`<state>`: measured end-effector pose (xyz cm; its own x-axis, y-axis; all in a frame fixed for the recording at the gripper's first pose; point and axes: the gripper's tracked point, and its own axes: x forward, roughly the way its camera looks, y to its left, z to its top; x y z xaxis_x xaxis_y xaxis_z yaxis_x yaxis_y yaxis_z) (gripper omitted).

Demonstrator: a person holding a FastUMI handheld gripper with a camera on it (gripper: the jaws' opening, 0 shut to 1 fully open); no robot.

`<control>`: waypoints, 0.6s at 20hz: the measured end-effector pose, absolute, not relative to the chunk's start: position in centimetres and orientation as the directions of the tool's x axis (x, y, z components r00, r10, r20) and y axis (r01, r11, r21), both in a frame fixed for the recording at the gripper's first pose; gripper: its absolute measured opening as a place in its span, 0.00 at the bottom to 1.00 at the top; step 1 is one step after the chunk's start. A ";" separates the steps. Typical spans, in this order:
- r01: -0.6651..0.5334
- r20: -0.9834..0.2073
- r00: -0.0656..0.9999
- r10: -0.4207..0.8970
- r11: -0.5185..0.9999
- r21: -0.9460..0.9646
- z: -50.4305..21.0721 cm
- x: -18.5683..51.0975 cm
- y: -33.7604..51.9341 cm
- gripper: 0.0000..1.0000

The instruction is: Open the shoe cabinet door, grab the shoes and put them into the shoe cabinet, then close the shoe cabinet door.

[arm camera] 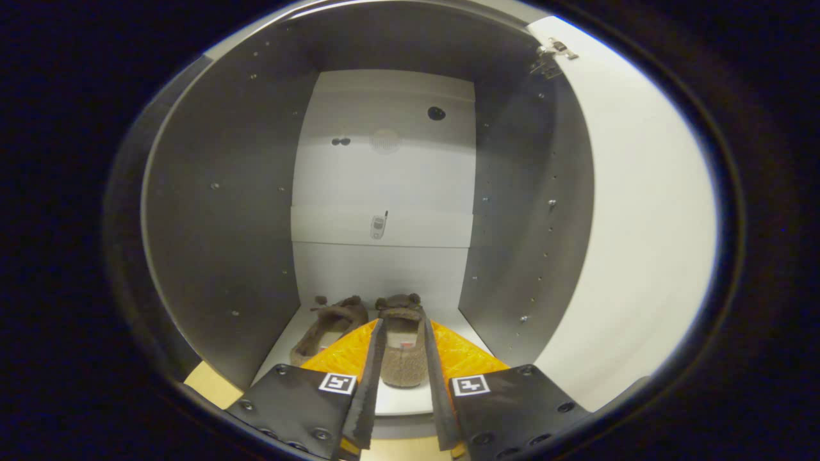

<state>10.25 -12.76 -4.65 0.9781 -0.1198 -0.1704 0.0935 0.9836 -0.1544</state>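
Observation:
I look straight into the open shoe cabinet. Two brown fuzzy slippers lie side by side on its white floor (282, 349), toes toward the back panel. The right slipper (402, 365) sits between my fingers, which lie against both its sides, so my gripper (402, 323) is shut on it. The left slipper (328, 333) rests just left of my left finger, clear of it. The white cabinet door (640, 224) stands swung open on the right.
Grey side walls (224, 211) close in on both sides, each dotted with small shelf-pin holes. The white back panel (384, 179) has a dark round hole high up. A metal hinge (551, 57) sits at the door's top corner.

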 end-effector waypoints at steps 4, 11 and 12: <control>0.132 -0.118 0.982 -0.148 0.982 -0.138 -2.6 4.8 -12.9 0.40; 0.249 -0.009 0.968 -0.251 0.964 -0.091 0.9 -4.1 -16.7 0.40; 0.266 0.002 0.964 -0.267 0.960 -0.088 1.3 -5.4 -17.4 0.40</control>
<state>-5.44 -17.39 1.27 0.9638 -0.2666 0.0018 0.2657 0.9601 -0.0877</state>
